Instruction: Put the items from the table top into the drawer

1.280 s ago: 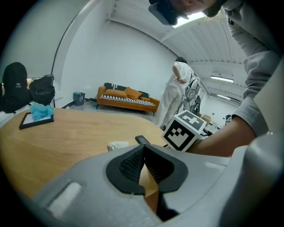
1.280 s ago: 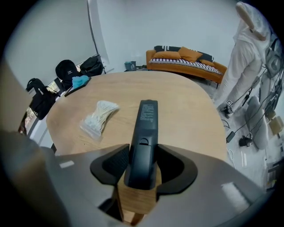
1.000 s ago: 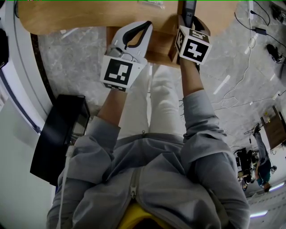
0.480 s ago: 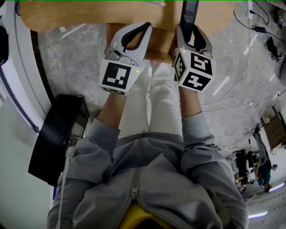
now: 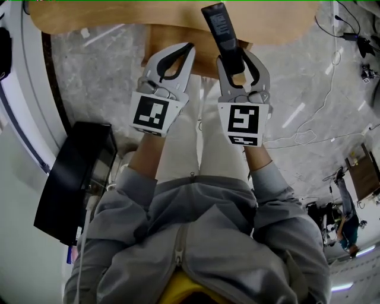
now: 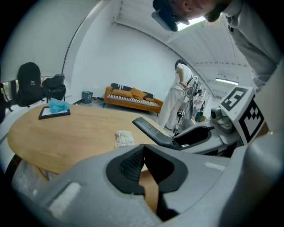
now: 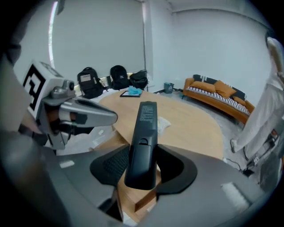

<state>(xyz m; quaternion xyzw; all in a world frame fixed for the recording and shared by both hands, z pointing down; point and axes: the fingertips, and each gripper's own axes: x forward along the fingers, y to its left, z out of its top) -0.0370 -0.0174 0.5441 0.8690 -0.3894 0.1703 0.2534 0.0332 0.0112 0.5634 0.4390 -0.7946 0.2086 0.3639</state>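
Note:
My right gripper (image 5: pixel 237 57) is shut on a long black remote (image 5: pixel 223 29), gripped near its lower end. The remote (image 7: pixel 144 133) sticks out past the jaws over the edge of the round wooden table (image 5: pixel 119 18), and my right gripper (image 7: pixel 141 162) points down at it. The open wooden drawer (image 5: pixel 205 59) lies under the table edge, below both grippers. My left gripper (image 5: pixel 187 48) hangs beside it on the left, shut with nothing between its pads. In the left gripper view the closed jaws (image 6: pixel 143 148) sit above the drawer's wood, with the remote (image 6: pixel 153 131) to the right.
A small clear bag of pale bits (image 6: pixel 124 138) lies on the table top (image 6: pixel 66 133). At the far side is a dark tray with a blue cloth (image 6: pixel 55 108). A black box (image 5: pixel 77 178) stands on the floor to my left. Backpacks, an orange sofa (image 7: pixel 217 95) and a standing person (image 6: pixel 177 102) are beyond.
My right gripper has risen, rolled and swung left with the remote, which now points up over the table edge. The left gripper has shifted slightly.

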